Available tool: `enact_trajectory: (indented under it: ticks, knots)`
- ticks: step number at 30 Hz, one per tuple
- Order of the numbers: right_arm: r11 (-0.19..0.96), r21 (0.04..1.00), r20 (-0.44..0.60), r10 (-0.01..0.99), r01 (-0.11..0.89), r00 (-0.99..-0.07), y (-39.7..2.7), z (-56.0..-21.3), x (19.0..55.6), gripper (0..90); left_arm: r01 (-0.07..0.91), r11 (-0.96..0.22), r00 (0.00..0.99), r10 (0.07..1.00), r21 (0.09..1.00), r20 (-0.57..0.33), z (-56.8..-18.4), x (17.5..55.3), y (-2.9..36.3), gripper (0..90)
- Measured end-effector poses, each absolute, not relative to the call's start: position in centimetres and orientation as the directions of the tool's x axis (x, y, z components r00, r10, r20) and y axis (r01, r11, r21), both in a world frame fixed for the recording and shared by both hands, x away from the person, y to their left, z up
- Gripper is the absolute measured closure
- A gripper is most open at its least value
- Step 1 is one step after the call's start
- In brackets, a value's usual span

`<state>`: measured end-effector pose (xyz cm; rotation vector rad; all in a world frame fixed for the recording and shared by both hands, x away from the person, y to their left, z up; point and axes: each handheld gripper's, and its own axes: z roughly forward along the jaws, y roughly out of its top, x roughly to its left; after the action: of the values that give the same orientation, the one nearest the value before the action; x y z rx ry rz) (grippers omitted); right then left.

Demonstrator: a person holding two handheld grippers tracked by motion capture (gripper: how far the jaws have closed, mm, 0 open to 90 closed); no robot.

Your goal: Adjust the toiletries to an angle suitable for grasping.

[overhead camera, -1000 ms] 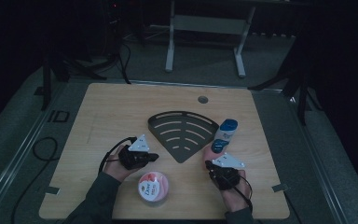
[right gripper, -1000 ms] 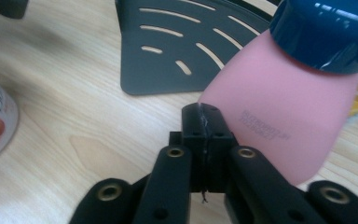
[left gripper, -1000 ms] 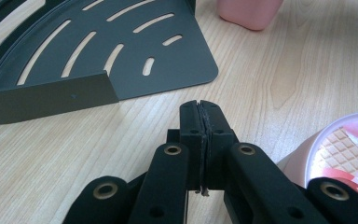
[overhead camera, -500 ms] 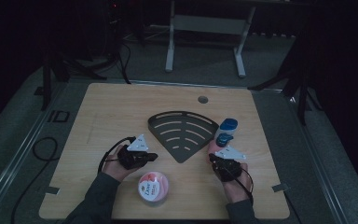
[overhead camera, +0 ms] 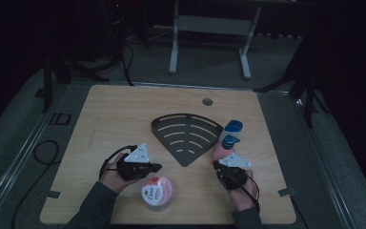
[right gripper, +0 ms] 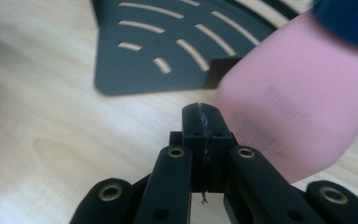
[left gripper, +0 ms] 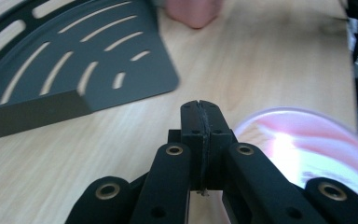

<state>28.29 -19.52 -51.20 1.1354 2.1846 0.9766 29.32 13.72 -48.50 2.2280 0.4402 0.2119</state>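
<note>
A black fan-shaped slotted tray [overhead camera: 186, 136] lies mid-table. My left gripper [overhead camera: 158, 167] sits near the front left and points right, its jaws shut on nothing [left gripper: 200, 106]. Just in front of it stands a pink Dove jar [overhead camera: 156, 192], which is blurred at the right of the left gripper view [left gripper: 307, 144]. My right gripper [overhead camera: 217, 165] is also shut and empty [right gripper: 200, 109], pointing toward the tray's near corner [right gripper: 168, 42]. A pink bottle [right gripper: 303, 93] with a dark blue cap [overhead camera: 229, 141] lies right beside its tip. A second blue-capped bottle [overhead camera: 233, 127] lies beyond.
The wooden table [overhead camera: 114, 119] has a round hole [overhead camera: 207, 101] near its far edge. Cables trail from both grippers, and one lies on the floor at the left [overhead camera: 43, 152]. A metal stand [overhead camera: 209, 28] is behind the table.
My left gripper has shifted a little toward the near left, above the jar's side. The right gripper has hardly moved. Both stay shut.
</note>
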Motion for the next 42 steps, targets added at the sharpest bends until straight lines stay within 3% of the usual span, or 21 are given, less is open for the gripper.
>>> enact_trajectory:
  ticks: [6, 22, 42]
  knots:
    - [0.420, 0.770, -0.098, 0.822, 0.480, -0.562, -19.3, -51.9, 27.1, 85.9, 0.198, -0.639, 0.948, 0.318, 0.743, 0.020, -48.1, 27.6, 12.4, 89.7]
    - [0.423, 0.771, -0.095, 0.815, 0.475, -0.571, -19.3, -52.8, 26.5, 69.0, 0.163, -0.668, 0.941, 0.326, 0.727, 0.088, -48.9, 27.6, 10.7, 89.8]
    - [0.481, 0.760, -0.148, 0.782, 0.437, -0.605, -18.7, -53.5, 26.7, 64.7, 0.203, -0.599, 0.927, 0.373, 0.775, 0.046, -49.5, 31.0, 9.8, 89.8]
